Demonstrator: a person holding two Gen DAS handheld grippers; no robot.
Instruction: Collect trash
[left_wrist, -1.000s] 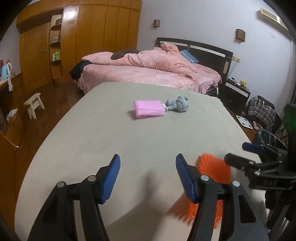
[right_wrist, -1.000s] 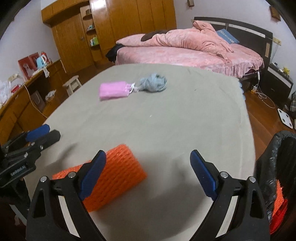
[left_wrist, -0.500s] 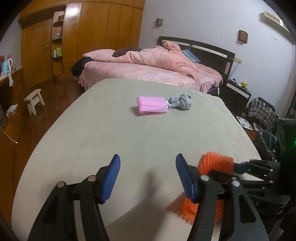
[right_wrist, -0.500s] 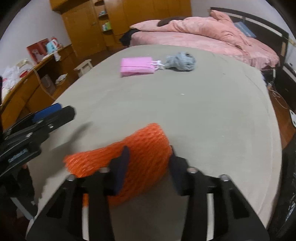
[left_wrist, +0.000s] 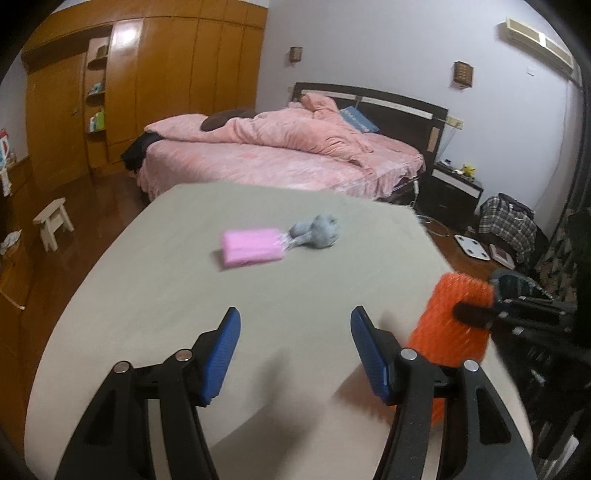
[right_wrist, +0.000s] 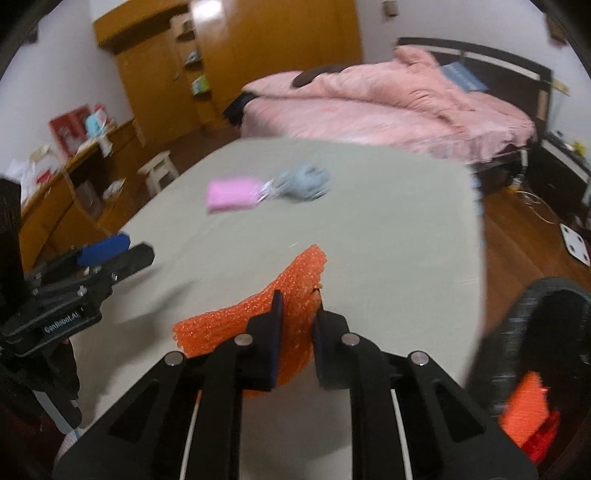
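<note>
Orange foam-mesh sleeve (right_wrist: 295, 295): knobbly netted plastic foam, slightly shiny.
Grey-green table cover (left_wrist: 155, 280): matt cloth, smooth.
Flat pink packet (left_wrist: 253, 246), 12 o'clock: soft-looking; blurred.
Black plastic right gripper (right_wrist: 297, 314): matt, metal pins.
Brown wardrobe (left_wrist: 166, 88): glossy wood.

Table layout, near edge to far end.
Orange foam-mesh sleeve (right_wrist: 291, 295) near the front right of the grey cloth-covered table (left_wrist: 155, 295); pink foam pad (left_wrist: 253, 246) far centre, crumpled grey-blue glove (left_wrist: 317, 230) touching its right end (pink-quilted bed (left_wrist: 280, 155) behind table).
</note>
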